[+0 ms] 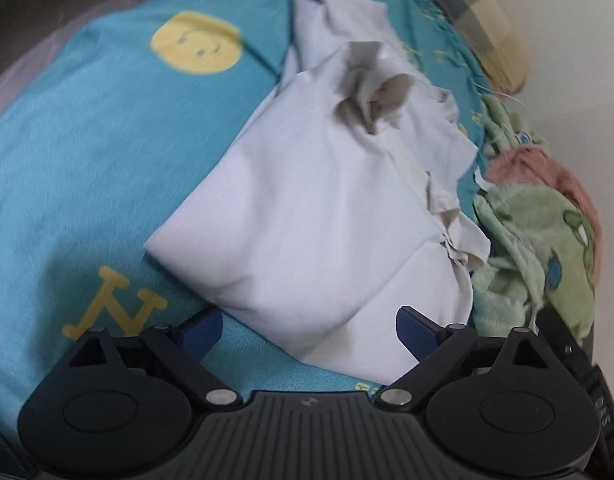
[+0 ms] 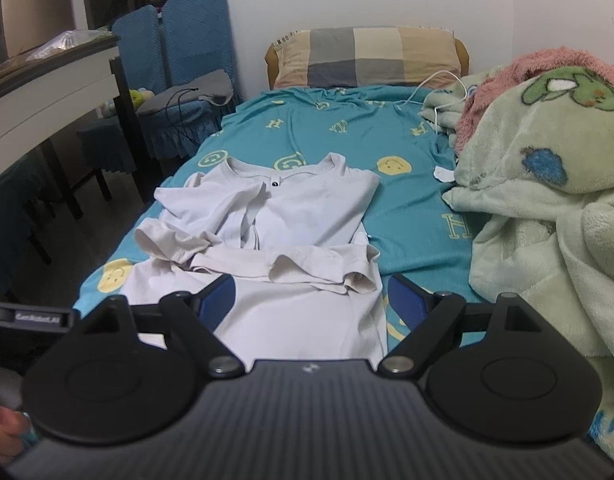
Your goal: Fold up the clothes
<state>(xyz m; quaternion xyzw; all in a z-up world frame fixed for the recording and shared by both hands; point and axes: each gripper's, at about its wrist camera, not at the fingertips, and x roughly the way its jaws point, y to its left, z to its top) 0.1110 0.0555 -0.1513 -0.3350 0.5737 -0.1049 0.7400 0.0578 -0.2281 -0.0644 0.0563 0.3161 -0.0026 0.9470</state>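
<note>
Left gripper (image 1: 309,326): we find its blue fingers (image 1: 413,332) spread apart with nothing between them, held low over the near fold of the shirt. We cannot tell whether the tips touch the cloth.

Right gripper (image 2: 309,298): we find its blue fingers (image 2: 405,300) spread wide and holding nothing, poised over the near end of the shirt.

Shirt (image 2: 275,216): we record one pale grey T-shirt lying on the bed sheet, toward the bed's left side in the right wrist view. The collar points toward the pillow. The left sleeve is drawn in across the chest. A band of cloth is turned over across the middle, with rumpled hems along it. In the left wrist view the shirt (image 1: 319,216) shows as a partly folded bundle with a smooth near face and a crumpled far edge.

Bed sheet (image 2: 339,128): teal, printed with yellow smiley faces and letters; it covers the bed under the shirt.

Blanket (image 2: 547,200): pale green fleece with a cartoon print, heaped along the bed's right side, well apart from the shirt. A pink fleece (image 2: 547,64) lies on top of it.

Pillow (image 2: 367,58): checked, at the head of the bed against the wall.

Cable (image 2: 435,88): white, trailing from the pillow onto the sheet.

Chairs (image 2: 175,36): blue covered, standing left of the bed.
</note>
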